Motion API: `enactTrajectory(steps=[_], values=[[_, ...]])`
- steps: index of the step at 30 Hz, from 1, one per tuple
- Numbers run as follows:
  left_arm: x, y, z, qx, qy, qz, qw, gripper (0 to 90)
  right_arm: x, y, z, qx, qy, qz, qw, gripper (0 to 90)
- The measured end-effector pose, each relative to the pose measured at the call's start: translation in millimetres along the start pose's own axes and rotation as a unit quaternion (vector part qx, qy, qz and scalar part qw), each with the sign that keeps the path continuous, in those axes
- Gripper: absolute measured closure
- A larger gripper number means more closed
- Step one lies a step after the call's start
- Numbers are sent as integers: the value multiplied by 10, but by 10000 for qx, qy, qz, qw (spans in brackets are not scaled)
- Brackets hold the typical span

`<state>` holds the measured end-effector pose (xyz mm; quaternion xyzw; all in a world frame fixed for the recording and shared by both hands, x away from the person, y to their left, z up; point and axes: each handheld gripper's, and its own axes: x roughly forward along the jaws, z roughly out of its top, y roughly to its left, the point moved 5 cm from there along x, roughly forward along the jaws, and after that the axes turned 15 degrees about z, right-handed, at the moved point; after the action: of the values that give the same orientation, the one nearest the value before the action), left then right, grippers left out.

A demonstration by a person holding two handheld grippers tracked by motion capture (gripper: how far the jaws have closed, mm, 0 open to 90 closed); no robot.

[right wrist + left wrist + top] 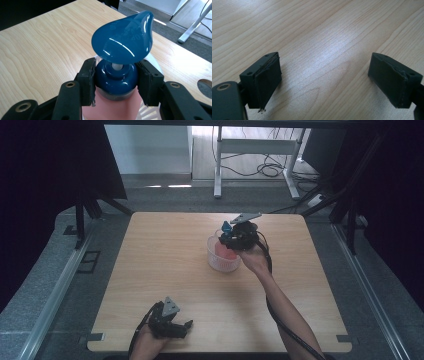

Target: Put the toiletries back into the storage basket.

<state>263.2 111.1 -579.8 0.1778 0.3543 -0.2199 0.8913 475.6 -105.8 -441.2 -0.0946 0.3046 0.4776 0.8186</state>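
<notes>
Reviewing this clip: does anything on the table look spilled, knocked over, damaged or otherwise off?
Nothing spilled or toppled. The right tool grips the blue collar of the pump bottle, over the white basket. One small flaw: the left tool is open over bare table, and its pad has a frayed lower edge.

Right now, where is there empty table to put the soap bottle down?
The wooden table is bare across its left half, between the white basket and the left gripper, and along the right edge too. It is crowded only at the basket, where the right gripper clamps the pump bottle above it.
</notes>
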Motion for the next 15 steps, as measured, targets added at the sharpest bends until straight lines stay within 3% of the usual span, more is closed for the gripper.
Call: enactTrajectory(steps=[15], values=[[0, -2, 1, -9, 1, 6, 10000, 110, 162, -65, -156, 114, 72, 59, 9999, 531]])
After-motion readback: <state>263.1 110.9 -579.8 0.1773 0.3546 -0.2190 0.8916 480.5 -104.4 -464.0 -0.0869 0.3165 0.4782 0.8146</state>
